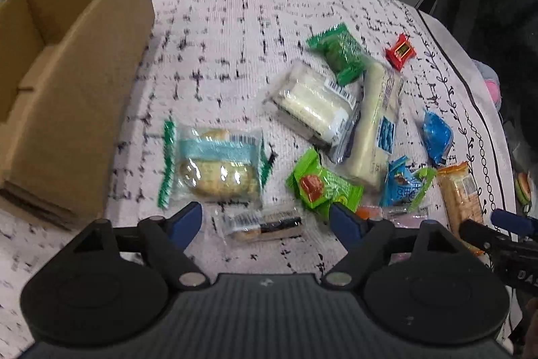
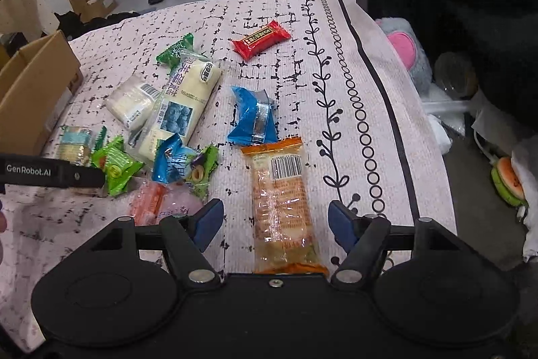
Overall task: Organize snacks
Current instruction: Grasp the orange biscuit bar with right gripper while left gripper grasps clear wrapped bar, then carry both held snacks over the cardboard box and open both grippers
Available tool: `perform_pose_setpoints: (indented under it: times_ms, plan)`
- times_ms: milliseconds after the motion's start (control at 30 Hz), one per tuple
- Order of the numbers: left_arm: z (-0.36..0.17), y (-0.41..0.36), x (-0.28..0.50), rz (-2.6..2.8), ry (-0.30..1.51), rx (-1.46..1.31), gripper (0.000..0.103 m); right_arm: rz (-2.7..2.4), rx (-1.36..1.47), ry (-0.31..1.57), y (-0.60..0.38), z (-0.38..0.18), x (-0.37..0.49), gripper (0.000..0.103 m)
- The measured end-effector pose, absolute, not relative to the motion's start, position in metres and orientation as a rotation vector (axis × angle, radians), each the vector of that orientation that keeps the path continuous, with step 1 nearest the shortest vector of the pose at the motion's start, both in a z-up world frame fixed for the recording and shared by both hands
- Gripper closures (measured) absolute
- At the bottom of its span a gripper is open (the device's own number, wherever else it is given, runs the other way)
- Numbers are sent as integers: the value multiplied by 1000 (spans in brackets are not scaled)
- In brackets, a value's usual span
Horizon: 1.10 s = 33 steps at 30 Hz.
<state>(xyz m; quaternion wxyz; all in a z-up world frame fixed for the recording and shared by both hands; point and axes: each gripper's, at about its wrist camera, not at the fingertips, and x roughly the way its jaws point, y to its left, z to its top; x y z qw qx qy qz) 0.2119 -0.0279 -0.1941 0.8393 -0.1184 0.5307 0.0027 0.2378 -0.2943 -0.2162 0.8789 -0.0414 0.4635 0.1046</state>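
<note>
Wrapped snacks lie scattered on a pink patterned cloth (image 1: 235,39). My left gripper (image 1: 265,219) hangs open low over a small clear packet of dark-filled biscuit (image 1: 265,224), which lies between its blue pads without touching them. Just beyond it are a clear pack of round biscuits (image 1: 218,167) and a bright green packet (image 1: 322,187). My right gripper (image 2: 275,216) is open astride a long orange cracker pack (image 2: 280,190), with a gap on both sides. A brown cardboard box (image 1: 67,73) stands open at the left.
Further back lie two cream cake packs (image 2: 181,96), a blue wrapper (image 2: 254,116), a red bar (image 2: 260,39) and a dark green packet (image 1: 339,51). The cloth's edge (image 2: 403,130) drops off to the right, past it a plush toy (image 2: 403,46) and floor clutter.
</note>
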Motion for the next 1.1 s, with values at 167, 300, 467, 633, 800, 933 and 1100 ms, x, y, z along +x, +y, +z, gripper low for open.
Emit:
perform_pose_setpoints:
  times_ms: [167, 300, 467, 633, 800, 933, 1100]
  plan:
    - [-202, -30, 203, 5, 1083, -216, 33, 205, -87, 980, -293, -227, 236, 40]
    - [-201, -24, 194, 11, 1044, -239, 49, 196, -90, 991, -292, -231, 239, 68]
    - [-191, -21, 187, -14, 1002, -264, 52, 210, -57, 972, -292, -225, 234, 69]
    - [-176, -19, 181, -36, 972, -279, 53, 217, -15, 937, -287, -213, 227, 69]
    - [-155, -19, 179, -66, 927, -284, 53, 243, 10, 893, -279, -199, 226, 69]
    - [-140, -16, 180, -78, 894, -297, 53, 266, 19, 855, -270, -186, 230, 69]
    - [-120, -9, 180, -81, 849, -282, 53, 302, 9, 805, -256, -168, 236, 69]
